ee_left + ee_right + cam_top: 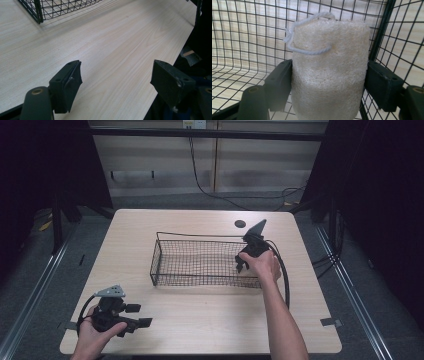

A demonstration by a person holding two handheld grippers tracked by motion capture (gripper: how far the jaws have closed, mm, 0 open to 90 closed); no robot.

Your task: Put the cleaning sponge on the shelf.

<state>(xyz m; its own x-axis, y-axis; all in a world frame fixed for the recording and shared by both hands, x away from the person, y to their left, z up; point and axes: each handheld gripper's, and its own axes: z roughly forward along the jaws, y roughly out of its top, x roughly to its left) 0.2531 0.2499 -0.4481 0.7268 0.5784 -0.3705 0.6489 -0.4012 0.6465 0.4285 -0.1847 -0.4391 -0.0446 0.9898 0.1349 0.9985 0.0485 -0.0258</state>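
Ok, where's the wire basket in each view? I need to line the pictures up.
High view: the wire basket sits mid-table, with the right gripper reaching into its right end.
Left gripper view: one basket corner at top left, far from the open jaws.
Right gripper view: its mesh surrounds the loofah sponge gripped between the jaws.
Shared landmark: the pale wooden table.

left gripper (136, 315): black, grey three-cornered plate | right gripper (242, 262): black, looping black cable | forearms: sleeveless
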